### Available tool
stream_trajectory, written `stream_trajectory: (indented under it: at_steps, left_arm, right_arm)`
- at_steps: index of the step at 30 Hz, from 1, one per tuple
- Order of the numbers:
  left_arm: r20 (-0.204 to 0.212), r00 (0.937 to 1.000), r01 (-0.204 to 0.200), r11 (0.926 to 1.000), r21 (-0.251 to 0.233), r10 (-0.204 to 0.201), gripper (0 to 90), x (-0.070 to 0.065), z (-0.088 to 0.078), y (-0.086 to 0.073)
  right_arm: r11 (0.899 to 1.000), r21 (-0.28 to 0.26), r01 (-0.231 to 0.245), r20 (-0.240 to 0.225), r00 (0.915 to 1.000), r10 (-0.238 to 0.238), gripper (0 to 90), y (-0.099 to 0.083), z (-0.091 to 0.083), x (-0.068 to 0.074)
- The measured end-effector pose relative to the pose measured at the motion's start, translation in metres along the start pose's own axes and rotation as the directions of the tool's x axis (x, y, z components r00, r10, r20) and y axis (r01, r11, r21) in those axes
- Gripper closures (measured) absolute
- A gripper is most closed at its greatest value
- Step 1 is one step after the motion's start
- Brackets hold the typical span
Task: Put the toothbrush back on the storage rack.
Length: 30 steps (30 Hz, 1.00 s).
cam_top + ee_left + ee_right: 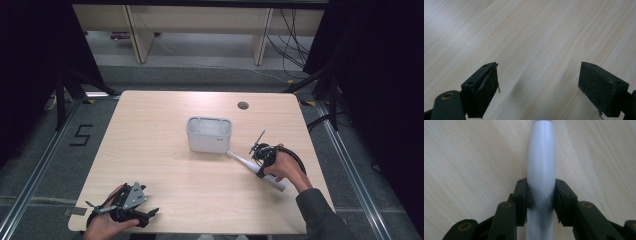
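A white electric toothbrush (242,161) lies flat on the wooden table (160,160), right of centre, its thin neck pointing at the white box (207,143). My right gripper (260,171) comes down on its handle. In the right gripper view the two black pads press against both sides of the thick white handle (541,157), so my right gripper (541,195) is shut on it. The handle still rests on the wood. My left gripper (149,216) rests at the near left corner of the table. Its jaws stand wide apart over bare wood, so my left gripper (539,85) is open.
The white open-topped box stands in the middle of the table, just beyond the toothbrush's head end. A round cable hole (243,105) sits near the far edge. Dark curtains and floor rails flank the table on both sides.
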<state>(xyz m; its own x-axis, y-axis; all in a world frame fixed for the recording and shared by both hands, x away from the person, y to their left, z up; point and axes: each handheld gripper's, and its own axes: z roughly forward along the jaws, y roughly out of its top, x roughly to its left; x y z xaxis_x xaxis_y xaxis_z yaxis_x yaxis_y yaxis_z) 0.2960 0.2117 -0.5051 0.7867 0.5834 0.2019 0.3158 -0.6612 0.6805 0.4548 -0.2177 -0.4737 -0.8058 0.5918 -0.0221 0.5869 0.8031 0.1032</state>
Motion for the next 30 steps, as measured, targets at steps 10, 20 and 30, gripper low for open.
stream_trajectory:
  at_steps: [10, 20, 30]
  left_arm:
    - [0.000, 1.0000, 0.001, 1.0000, 0.000, -0.001, 15.7, -0.0002, 0.0000, 0.0001]
    - [-0.002, 1.0000, -0.004, 1.0000, 0.003, 0.004, 15.7, 0.0001, -0.0004, 0.0002]
    - [0.001, 1.0000, -0.002, 1.0000, -0.001, 0.002, 15.6, 0.0001, -0.0007, 0.0004]
  right_arm:
    - [0.999, 0.029, -0.018, -0.016, 0.9997, 0.019, 66.0, 0.0041, -0.0006, 0.0005]
    - [0.999, 0.047, -0.007, -0.003, 1.0000, 0.007, 66.3, 0.0068, 0.0000, 0.0034]
    - [0.998, 0.057, 0.017, 0.012, 0.9998, -0.018, 66.4, 0.0084, 0.0007, 0.0044]
